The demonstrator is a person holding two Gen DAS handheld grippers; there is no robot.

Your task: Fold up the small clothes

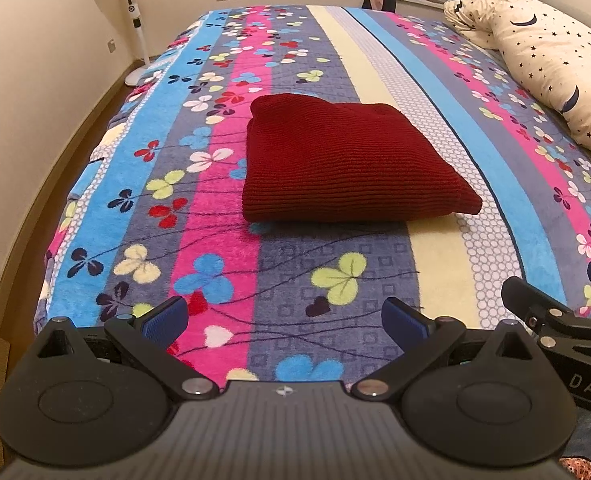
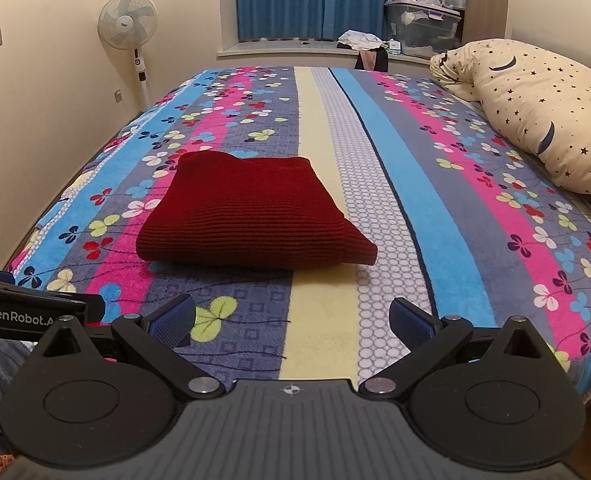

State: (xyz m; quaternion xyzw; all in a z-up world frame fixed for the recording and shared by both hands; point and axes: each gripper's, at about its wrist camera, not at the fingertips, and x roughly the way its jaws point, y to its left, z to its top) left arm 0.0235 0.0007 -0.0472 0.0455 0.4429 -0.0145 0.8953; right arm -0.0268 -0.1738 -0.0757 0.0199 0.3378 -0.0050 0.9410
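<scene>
Two grippers, both hanging back at the near edge of the bed (image 1: 435, 128), and neither one is holding anything. The left gripper (image 1: 284, 318) has its blue-padded fingers (image 1: 166, 317) spread wide with only blanket showing between them. Same deal with the right gripper (image 2: 293, 320): fingers (image 2: 411, 326) splayed apart, nothing in them. From the left wrist view you can see the edge of the right gripper poking in at the right side, and the right wrist view catches the left one at its left edge, so they sit side by side, pretty close together.

The folded red knit sweater (image 1: 335, 160) is lying flat on the bed, a thick squarish bundle with the ribbed fold edge facing the cameras. It sits roughly mid-bed, across the pink, grey and cream stripes of the floral blanket (image 2: 415, 208), well clear of both sets of fingers. It looks tidy enough, with one corner sticking out a bit toward the right.

Over on the right side of the bed there's a cream duvet with stars and moons (image 2: 535, 108), bunched up, well apart from the sweater. A standing fan (image 2: 129, 28) is against the left wall, blue curtains (image 2: 315, 0) hang at the far end, and some clothes and a clear storage bin (image 2: 423, 28) are on the window ledge.
</scene>
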